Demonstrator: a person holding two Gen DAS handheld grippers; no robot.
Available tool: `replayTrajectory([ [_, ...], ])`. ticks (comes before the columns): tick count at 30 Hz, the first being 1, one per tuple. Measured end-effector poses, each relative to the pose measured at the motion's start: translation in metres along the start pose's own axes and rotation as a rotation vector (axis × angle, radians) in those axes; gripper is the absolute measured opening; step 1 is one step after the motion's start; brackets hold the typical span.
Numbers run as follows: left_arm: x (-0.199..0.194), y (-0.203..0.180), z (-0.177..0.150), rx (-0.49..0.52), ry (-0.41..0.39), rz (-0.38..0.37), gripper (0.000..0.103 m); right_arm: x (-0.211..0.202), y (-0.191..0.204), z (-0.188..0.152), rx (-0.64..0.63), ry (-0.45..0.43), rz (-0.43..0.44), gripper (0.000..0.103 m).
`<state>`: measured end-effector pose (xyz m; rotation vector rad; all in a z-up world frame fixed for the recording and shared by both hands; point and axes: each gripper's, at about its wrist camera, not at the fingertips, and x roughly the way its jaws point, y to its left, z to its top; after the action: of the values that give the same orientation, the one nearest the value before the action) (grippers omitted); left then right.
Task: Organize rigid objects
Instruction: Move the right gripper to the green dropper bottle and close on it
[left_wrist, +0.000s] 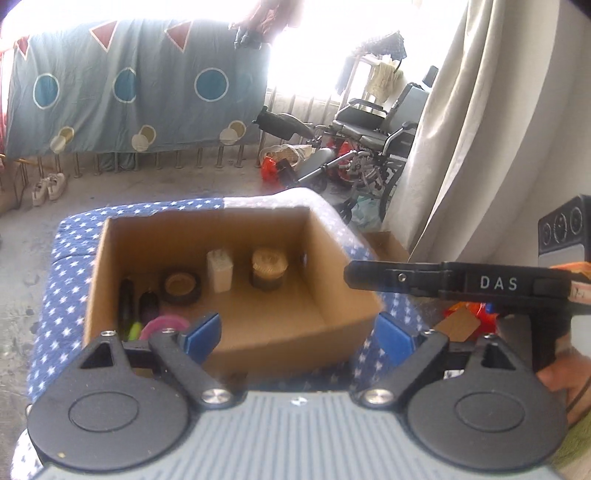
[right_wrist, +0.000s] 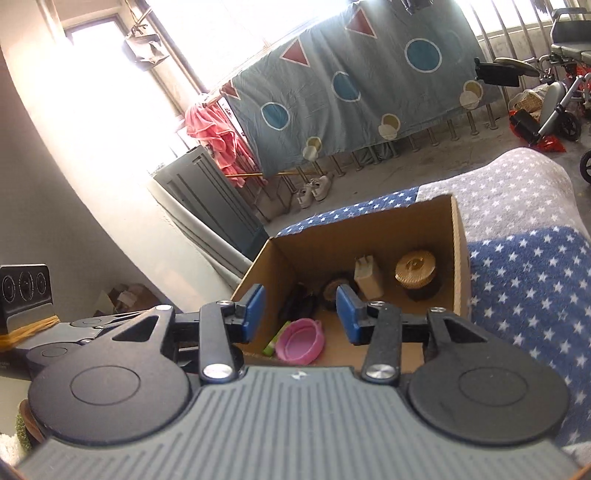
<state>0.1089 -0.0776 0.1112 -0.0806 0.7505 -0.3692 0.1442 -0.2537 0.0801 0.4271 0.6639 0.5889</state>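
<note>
Above the near edge of the cardboard box (left_wrist: 236, 325), both grippers tilt downward, empty: left gripper (left_wrist: 299, 330) jaws wide, right gripper (right_wrist: 301, 314) jaws narrower; pink lid (right_wrist: 301, 339) lies inside, near corner.

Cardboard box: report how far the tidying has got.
Done: the cardboard box on the starred blanket already holds a white block, a woven-lidded jar, a tape roll, a pink bowl and dark pens. In hand: nothing; the left gripper and right gripper both stand open and empty above the box. Left: no loose item shows on the blanket, so the job may be nearly finished.
</note>
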Motion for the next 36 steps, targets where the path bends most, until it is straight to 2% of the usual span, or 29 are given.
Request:
replayTrajectory([
  [8,-0.023,0.015,-0.072,0.037,-0.015,0.081,0.091,0.019,0.027,-0.085,0.043,0.064,0.036,0.044],
  [13,-0.014,0.018,-0.107,0.099,-0.034,0.157,0.089,0.046,0.052,-0.115,-0.002,0.164,0.062,0.044],
  [15,-0.009,0.016,-0.116,0.128,-0.056,0.190,0.089,0.059,0.063,-0.119,-0.028,0.208,0.072,0.044],
  [18,0.002,0.021,-0.125,0.119,-0.053,0.220,0.087,0.076,0.078,-0.121,-0.091,0.254,0.068,0.044],
  [22,0.012,0.034,-0.131,0.088,-0.053,0.230,0.074,0.095,0.092,-0.117,-0.202,0.295,0.039,0.042],
  [29,0.023,0.040,-0.135,0.082,-0.053,0.221,0.060,0.116,0.109,-0.111,-0.348,0.314,0.009,0.038],
  [34,0.029,0.041,-0.137,0.080,-0.052,0.219,0.058,0.131,0.116,-0.107,-0.396,0.324,-0.004,0.036],
  [36,0.034,0.041,-0.137,0.079,-0.053,0.229,0.058,0.137,0.116,-0.107,-0.400,0.334,-0.007,0.029],
])
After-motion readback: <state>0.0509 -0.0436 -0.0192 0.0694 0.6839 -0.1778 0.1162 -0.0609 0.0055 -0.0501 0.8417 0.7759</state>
